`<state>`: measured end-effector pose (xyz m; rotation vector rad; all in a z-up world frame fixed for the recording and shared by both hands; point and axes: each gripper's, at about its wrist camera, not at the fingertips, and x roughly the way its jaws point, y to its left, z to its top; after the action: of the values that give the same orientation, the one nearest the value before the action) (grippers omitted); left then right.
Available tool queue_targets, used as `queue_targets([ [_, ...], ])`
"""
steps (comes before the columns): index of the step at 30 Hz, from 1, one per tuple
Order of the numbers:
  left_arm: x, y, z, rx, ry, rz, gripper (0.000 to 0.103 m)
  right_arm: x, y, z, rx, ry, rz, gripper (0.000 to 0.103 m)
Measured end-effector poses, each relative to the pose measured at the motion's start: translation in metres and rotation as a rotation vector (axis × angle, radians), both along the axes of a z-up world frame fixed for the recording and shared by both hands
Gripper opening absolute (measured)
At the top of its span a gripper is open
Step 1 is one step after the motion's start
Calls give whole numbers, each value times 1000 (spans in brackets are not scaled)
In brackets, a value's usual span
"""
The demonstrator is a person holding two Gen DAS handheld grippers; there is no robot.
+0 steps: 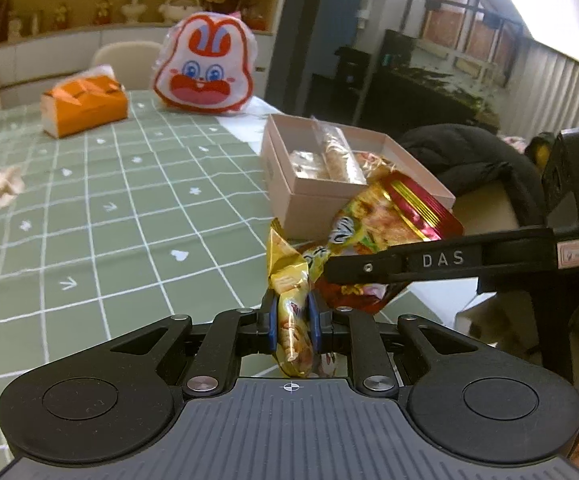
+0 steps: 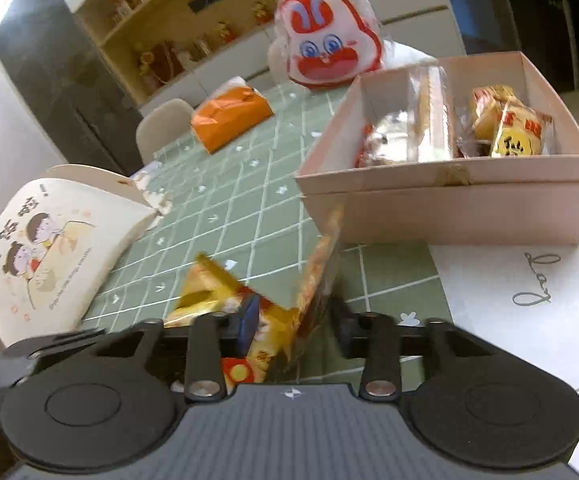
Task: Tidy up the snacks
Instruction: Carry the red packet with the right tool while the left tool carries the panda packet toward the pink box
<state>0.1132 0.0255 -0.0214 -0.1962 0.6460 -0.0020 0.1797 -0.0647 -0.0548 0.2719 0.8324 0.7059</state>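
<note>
Dining-room kind of setup here, shelves of little figurines at the back and a counter (image 1: 129,200) under a green grid tablecloth, with an orange tissue pack (image 1: 85,106) and a big bunny-face bag (image 1: 205,68) parked at the far end. In the left wrist view, the left gripper (image 1: 294,320) has its blue-padded fingers (image 1: 272,322) pinched narrow on a yellow snack packet (image 1: 289,300), which stands up between them with its long axis pointing away from the camera. Just ahead and to the right sits the pink box (image 1: 289,196), open, with a few wrapped snacks already inside. The other tool's black finger cuts across from the right, and a red-and-gold snack bag (image 1: 401,212) sits right at it, almost over the box's near corner. Switching to the right wrist view (a bit motion-blurred), the right gripper (image 2: 295,328) has its fingers fairly wide apart, with crinkly yellow-orange wrappers (image 2: 273,320) between them; I honestly can't tell if they're actually gripping anything or just around it. The pink box (image 2: 449,208) is ahead and to the right, near, its open top tilted toward the camera, with clear and yellow packets inside. A cream cartoon-print bag (image 2: 49,248) leans off to the left. My guess is both hands are close to the box, so the next move turns on carrying forward and right over the near wall, then letting go.
</note>
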Motion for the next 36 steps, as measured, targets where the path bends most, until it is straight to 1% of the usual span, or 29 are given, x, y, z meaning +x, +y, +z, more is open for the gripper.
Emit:
queue_targets([
  [2, -3, -9, 4, 4, 8, -7, 19, -3, -5, 4, 11, -9, 21, 19],
  [3, -5, -15, 7, -5, 8, -31, 19, -7, -9, 8, 9, -27, 22, 19],
  [5, -8, -27, 11, -10, 0, -81, 19, -20, -22, 18, -20, -94, 11, 19],
  [7, -10, -41, 15, -2, -11, -121, 19, -31, -39, 27, -49, -138, -13, 19],
  [10, -11, -56, 17, -4, -11, -157, 19, -40, -67, 38, -67, -151, -51, 19],
  [12, -11, -63, 21, -3, -16, -166, 19, -45, -82, 45, -79, -164, -80, 19],
  [14, -9, -66, 29, -3, -33, -168, 19, -48, -97, 55, -69, -179, -109, 19],
  [17, 1, -67, 48, 6, -71, -167, 19, -47, -116, 78, -33, -225, -133, 19],
  [19, 12, -69, 63, 23, -97, -163, 19, -40, -122, 98, -20, -276, -154, 19],
  [21, 32, -68, 75, 32, -120, -154, 19, -28, -124, 117, -17, -320, -180, 19],
  [24, 75, -55, 90, -2, -155, -141, 19, -2, -121, 135, -24, -352, -196, 19],
  [26, 105, -39, 97, -62, -193, -103, 19, 19, -116, 143, -51, -357, -209, 19],
  [28, 142, -16, 97, -189, -223, -69, 19, 43, -108, 146, -111, -361, -244, 19],
  [29, 160, -5, 92, -253, -228, -64, 21, 54, -103, 146, -146, -363, -252, 19],
  [30, 181, 4, 81, -321, -208, -70, 22, 62, -99, 145, -172, -364, -256, 19],
  [33, 231, 21, 42, -475, -50, -57, 22, 90, -85, 136, -240, -341, -266, 19],
  [34, 239, 27, 30, -522, -26, -54, 22, 97, -81, 132, -254, -327, -264, 19],
  [35, 241, 32, 23, -552, -34, -62, 23, 102, -77, 129, -265, -317, -262, 19],
  [36, 240, 38, 20, -564, -51, -62, 24, 106, -73, 125, -277, -308, -260, 19],
])
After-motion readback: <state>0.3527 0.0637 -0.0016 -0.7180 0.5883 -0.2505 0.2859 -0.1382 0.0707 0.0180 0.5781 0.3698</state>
